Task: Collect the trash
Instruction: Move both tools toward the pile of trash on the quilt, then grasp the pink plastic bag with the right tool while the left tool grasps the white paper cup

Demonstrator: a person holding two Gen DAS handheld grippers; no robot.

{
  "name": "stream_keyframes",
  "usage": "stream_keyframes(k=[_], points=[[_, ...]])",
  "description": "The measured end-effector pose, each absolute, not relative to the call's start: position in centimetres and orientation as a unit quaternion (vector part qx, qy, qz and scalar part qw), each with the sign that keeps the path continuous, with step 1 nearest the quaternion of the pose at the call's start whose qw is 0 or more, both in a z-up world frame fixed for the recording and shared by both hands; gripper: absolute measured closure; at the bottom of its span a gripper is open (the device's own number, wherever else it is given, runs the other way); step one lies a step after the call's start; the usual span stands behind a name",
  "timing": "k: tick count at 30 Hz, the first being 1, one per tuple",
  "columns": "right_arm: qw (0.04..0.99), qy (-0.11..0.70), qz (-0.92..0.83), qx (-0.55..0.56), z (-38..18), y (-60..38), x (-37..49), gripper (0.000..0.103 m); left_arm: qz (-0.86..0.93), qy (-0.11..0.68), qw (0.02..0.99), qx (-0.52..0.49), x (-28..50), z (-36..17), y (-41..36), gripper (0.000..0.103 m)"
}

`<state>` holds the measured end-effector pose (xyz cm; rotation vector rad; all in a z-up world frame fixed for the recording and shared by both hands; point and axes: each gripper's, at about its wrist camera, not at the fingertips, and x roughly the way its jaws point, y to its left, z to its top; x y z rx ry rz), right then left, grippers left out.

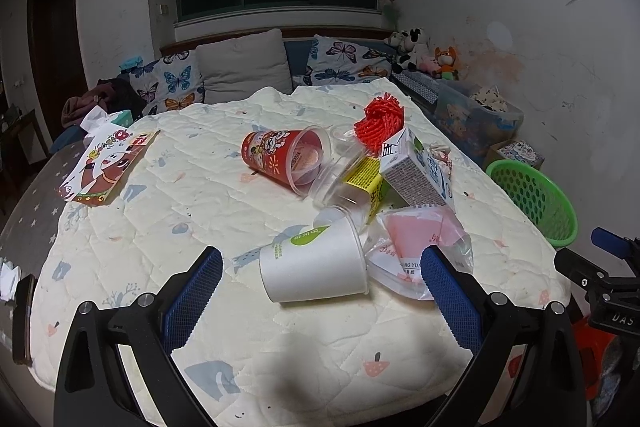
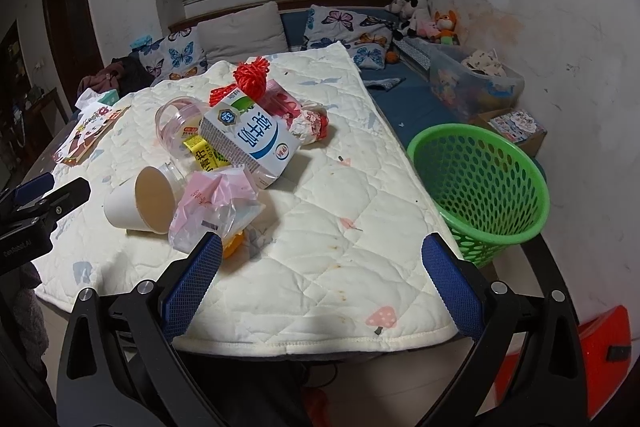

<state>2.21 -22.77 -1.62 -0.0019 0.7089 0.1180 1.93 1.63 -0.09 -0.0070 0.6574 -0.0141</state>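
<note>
Nearby, trash pile [image 2: 240, 147] crowds quilt [image 2: 340, 247]; green basket [image 2: 480, 187] beside.

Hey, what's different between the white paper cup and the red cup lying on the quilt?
The white paper cup is plain white with a green leaf mark; the red cup is covered in cartoon print. The white paper cup looks empty in the right wrist view, while the red cup seems to hold something pale inside. The white paper cup lies nearest the left tool; the red cup lies farther back. Both are tipped on their sides on the quilt.
</note>
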Motion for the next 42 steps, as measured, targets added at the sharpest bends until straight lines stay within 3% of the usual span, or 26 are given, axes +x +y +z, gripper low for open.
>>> stream_keyframes(k=[42], points=[[0.918,0.369,0.140,-0.021,-2.8,-18.4,5.9,0.006,0.034,0.323,0.946,-0.017,5.4,0.6,6.3,0.007]])
